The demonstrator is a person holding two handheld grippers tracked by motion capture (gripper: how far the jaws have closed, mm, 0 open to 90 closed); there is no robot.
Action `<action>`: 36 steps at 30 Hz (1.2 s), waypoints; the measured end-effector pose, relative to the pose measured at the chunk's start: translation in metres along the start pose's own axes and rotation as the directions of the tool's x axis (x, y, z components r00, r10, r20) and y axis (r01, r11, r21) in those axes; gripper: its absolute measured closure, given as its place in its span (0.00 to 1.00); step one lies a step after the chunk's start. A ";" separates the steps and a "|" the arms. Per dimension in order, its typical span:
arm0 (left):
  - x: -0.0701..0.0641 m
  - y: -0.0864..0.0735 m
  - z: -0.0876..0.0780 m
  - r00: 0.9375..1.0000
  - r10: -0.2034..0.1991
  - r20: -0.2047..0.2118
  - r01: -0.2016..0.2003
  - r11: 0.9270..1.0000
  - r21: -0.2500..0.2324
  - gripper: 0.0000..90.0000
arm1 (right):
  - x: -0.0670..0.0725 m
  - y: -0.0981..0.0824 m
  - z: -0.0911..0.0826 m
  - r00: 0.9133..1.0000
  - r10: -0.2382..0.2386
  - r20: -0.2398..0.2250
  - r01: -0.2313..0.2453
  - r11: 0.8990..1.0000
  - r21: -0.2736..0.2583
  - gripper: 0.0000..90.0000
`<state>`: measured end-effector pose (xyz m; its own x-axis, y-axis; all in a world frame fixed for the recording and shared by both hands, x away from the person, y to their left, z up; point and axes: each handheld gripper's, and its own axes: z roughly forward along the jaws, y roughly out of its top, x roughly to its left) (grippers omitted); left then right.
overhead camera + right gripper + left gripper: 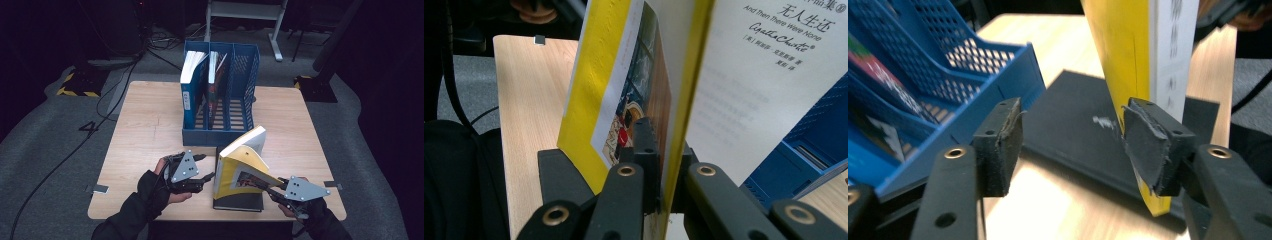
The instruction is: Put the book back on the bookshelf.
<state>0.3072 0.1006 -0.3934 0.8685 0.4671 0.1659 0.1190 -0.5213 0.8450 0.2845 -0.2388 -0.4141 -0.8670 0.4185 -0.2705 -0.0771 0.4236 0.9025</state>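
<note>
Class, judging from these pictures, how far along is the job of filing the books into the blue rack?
Done: two books stand in the blue rack. In hand: the right gripper pinches the yellow book's cover, raising it; the left gripper is open beside it. Left: the yellow book and the black book beneath it still need filing.

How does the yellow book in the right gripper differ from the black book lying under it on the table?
The yellow paperback book stands tilted on one edge, clamped in the right gripper; the flat black book lies free on the light wooden table, touched by neither gripper. The yellow one has a picture on its cover; the black one's cover looks plain apart from a small pale mark. The yellow one's lower edge rests on the black one. Both sit in front of the blue plastic file rack.
</note>
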 end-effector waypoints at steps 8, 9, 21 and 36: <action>-0.012 -0.010 0.014 0.995 0.013 0.098 -0.020 0.998 0.064 0.28 | 0.000 0.000 0.000 1.000 0.003 -0.005 -0.003 1.000 -0.001 0.98; -0.014 -0.010 0.016 0.994 0.014 0.107 -0.021 0.998 0.067 0.28 | -0.001 0.000 0.000 1.000 0.005 -0.007 -0.005 1.000 -0.001 0.98; -0.012 0.006 0.042 0.983 -0.052 0.174 0.063 0.997 -0.053 0.35 | -0.001 -0.001 0.001 1.000 0.006 -0.012 -0.006 1.000 0.002 0.98; -0.003 0.039 0.038 0.984 0.022 0.176 0.015 0.979 -0.203 0.63 | -0.010 -0.006 0.000 0.997 0.035 0.073 -0.037 0.999 0.028 0.75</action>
<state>0.3278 0.0522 -0.3802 0.9419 0.3231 0.0922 0.0317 -0.3588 0.9329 0.2935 -0.2453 -0.4172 -0.8311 0.4903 -0.2624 -0.0308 0.4305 0.9021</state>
